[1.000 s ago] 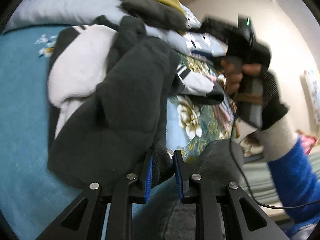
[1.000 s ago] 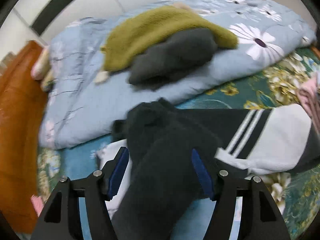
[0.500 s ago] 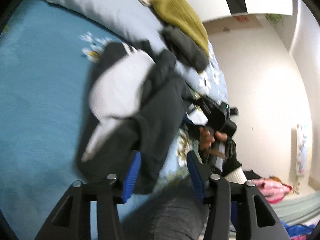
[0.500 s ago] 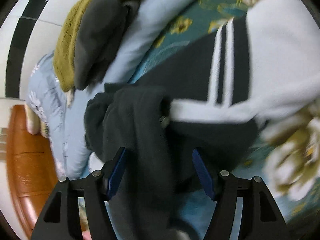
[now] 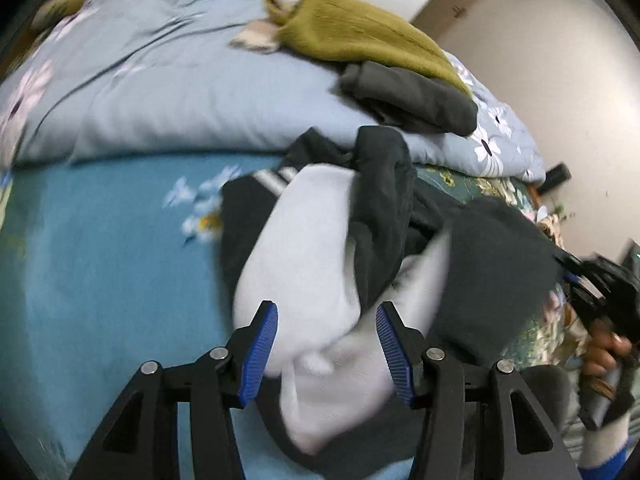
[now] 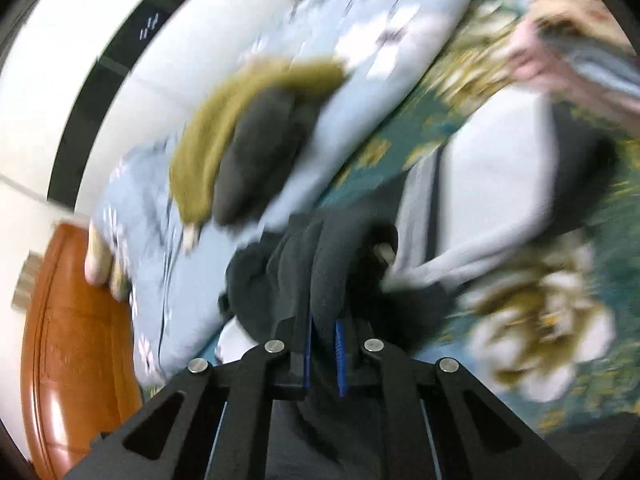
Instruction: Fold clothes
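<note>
The bed (image 5: pixel 100 264) carries the black-and-white jacket (image 5: pixel 304 240), crumpled mid-sheet w/ long axis running away from the left gripper (image 5: pixel 326 344); that one gapes wide, white panel btwn its pads, unpinched; right gripper (image 6: pixel 323 350) is nearer the dark fold (image 6: pixel 320 256), clamped on it; jacket trails off to its right.

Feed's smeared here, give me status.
Left claw open over white part of jacket. Right claw shut on its dark fabric. Nothing in the way.
</note>
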`<action>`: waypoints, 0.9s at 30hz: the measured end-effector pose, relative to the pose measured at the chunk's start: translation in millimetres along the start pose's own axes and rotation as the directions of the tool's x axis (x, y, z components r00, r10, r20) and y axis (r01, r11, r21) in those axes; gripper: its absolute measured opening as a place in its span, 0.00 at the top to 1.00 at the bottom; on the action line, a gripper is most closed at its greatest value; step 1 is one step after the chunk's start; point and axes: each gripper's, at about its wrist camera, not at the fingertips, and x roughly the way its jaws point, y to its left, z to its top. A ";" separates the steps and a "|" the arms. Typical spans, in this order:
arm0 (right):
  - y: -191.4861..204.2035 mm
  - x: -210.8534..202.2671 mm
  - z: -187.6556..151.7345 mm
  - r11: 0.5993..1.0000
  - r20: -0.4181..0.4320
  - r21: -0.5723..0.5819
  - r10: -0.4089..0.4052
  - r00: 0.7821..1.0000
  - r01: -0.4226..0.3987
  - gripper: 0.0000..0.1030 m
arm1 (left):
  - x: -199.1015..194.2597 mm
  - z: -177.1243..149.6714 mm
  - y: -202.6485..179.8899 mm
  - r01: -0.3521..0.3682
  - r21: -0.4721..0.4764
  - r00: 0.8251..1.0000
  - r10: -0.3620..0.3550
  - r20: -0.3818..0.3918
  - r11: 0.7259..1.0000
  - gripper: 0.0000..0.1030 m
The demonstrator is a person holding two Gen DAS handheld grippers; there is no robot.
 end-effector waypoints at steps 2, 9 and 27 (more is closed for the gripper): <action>-25.8 -39.7 6.3 0.997 0.108 0.042 -0.073 0.991 0.069 0.91 | 9.8 12.7 -7.9 -0.022 0.017 1.000 0.022 0.000 1.000 0.46; -99.8 -99.8 4.0 0.963 0.226 0.224 -0.199 0.954 0.148 0.91 | 60.4 56.8 -36.3 0.009 -0.028 0.999 -0.011 -0.051 1.000 0.45; -74.9 -44.3 -27.2 0.997 0.089 0.077 -0.026 0.996 0.019 0.89 | 122.1 59.6 -77.3 -0.156 -0.060 0.986 0.151 -0.077 0.986 0.83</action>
